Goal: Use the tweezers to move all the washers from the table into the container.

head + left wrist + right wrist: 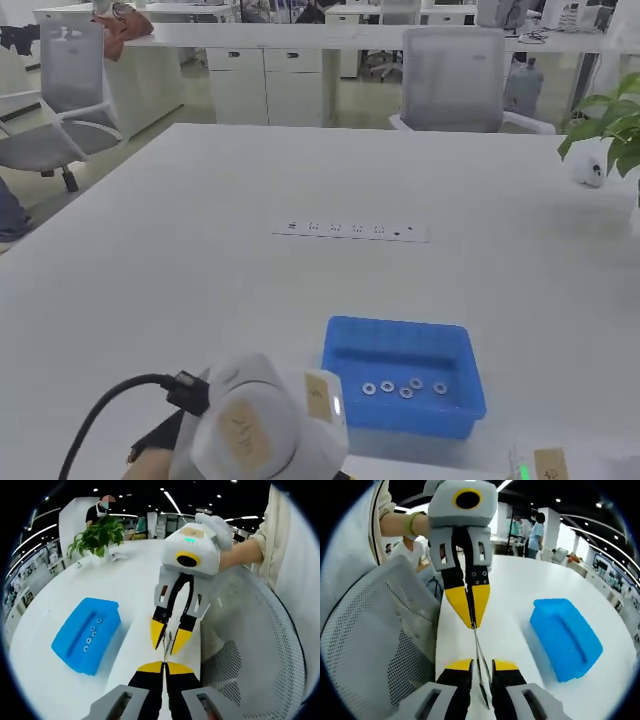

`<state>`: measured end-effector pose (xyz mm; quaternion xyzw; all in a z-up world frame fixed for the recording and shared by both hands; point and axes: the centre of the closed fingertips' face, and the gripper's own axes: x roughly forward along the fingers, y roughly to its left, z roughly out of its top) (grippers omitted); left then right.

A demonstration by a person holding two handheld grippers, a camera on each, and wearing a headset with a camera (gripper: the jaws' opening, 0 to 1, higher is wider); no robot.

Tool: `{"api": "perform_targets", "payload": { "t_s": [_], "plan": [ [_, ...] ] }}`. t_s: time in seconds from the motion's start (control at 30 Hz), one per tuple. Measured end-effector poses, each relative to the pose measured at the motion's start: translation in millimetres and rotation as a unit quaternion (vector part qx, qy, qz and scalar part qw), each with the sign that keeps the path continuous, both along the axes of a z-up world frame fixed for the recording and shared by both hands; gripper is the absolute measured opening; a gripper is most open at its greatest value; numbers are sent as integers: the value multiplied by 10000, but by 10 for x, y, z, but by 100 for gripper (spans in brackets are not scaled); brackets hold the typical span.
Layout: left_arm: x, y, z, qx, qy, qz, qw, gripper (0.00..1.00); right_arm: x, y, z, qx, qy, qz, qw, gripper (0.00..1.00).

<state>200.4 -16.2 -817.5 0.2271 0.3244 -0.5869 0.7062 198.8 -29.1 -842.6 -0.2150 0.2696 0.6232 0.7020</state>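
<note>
Your left gripper [162, 666] had its yellow-tipped jaws pressed together on one end of the tweezers [476, 647], so the tool stuck straight out toward your other hand. Your right gripper [482, 666] faced it nose to nose, jaws parted a little, with the thin blades running down the gap between them. The blades were so fine that I could not make out whether its pads touched the metal.

That head-on arrangement read to me as a hand-over or a re-seating of the tool: one claw clamped it while the other lined up around it. You did this off the near edge of the table [200, 250], over a mesh chair back [250, 645], probably for room, with nothing below to knock.

Out beyond, the blue container [420, 418] sat on the table, well apart from both claws. Five washers [406, 392] lay in a loose row on its floor. With those inside, the moving looked done or nearly so, as far as the head view let me judge.
</note>
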Motion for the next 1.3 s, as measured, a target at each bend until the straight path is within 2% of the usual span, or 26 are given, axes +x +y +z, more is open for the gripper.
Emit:
{"api": "perform_targets", "payload": {
  "t_s": [0.07, 0.1, 0.17, 0.3, 0.4, 0.43, 0.53, 0.6, 0.67, 0.73, 0.77, 0.83, 0.97, 1.07, 1.13, 1.23, 1.27, 1.3],
  "plan": [
    [-15, 32, -69, 126, 75, -48, 9999, 0, -18, -24, 91, 344, 236, -271, 9988, 21],
    [-23, 53, -120, 217, 99, -61, 9997, 0, -43, -59, 113, 428, 326, -323, 9980, 25],
    [-45, 89, -215, 390, 168, -101, 9990, 0, -67, -208, 123, 398, 435, -572, 9966, 34],
    [-75, 116, -365, 627, 280, -132, 9976, 0, -65, -586, 210, 272, 164, -1052, 9939, 49],
    [-93, 127, -453, 790, 367, -131, 9961, 0, -68, -859, 294, 199, 24, -1338, 9908, 56],
    [-97, 132, -471, 841, 391, -130, 9956, 0, -68, -897, 309, 199, 0, -1375, 9903, 57],
    [-109, 138, -509, 980, 387, -166, 9943, 0, -34, -1154, 422, 279, -141, -1814, 9829, 62],
    [-117, 142, -536, 1092, 387, -206, 9931, 0, -43, -1284, 493, 494, -89, -2131, 9757, 64],
    [-109, 148, -555, 1175, 343, -203, 9923, 0, -37, -1373, 556, 788, -17, -2481, 9655, 65],
    [-102, 148, -560, 1229, 331, -170, 9917, 0, 17, -1444, 676, 1284, -17, -2900, 9484, 65],
    [-100, 149, -564, 1242, 346, -161, 9915, 0, 44, -1441, 728, 1412, -76, -2936, 9454, 66],
    [-102, 145, -575, 1288, 349, -157, 9909, 0, 115, -1425, 817, 1605, -283, -2990, 9402, 66],
    [-108, 158, -606, 1450, 290, -135, 9889, 0, 105, -1417, 753, 1505, -211, -3064, 9397, 62],
    [-114, 166, -628, 1512, 273, -84, 9881, 0, 134, -1446, 786, 1516, -412, -3121, 9370, 62],
    [-101, 157, -642, 1502, 276, 0, 9883, 0, 176, -1484, 804, 1537, -492, -3233, 9324, 65],
    [-88, 208, -593, 1528, 129, 188, 9880, 0, 224, -1556, 823, 1523, -622, -3393, 9262, 67],
    [-81, 228, -570, 1499, 86, 307, 9882, 0, 237, -1574, 835, 1540, -654, -3443, 9238, 67],
    [-73, 248, -514, 1342, 39, 543, 9895, 1, 255, -1600, 852, 1572, -691, -3511, 9204, 67]
  ]
}}
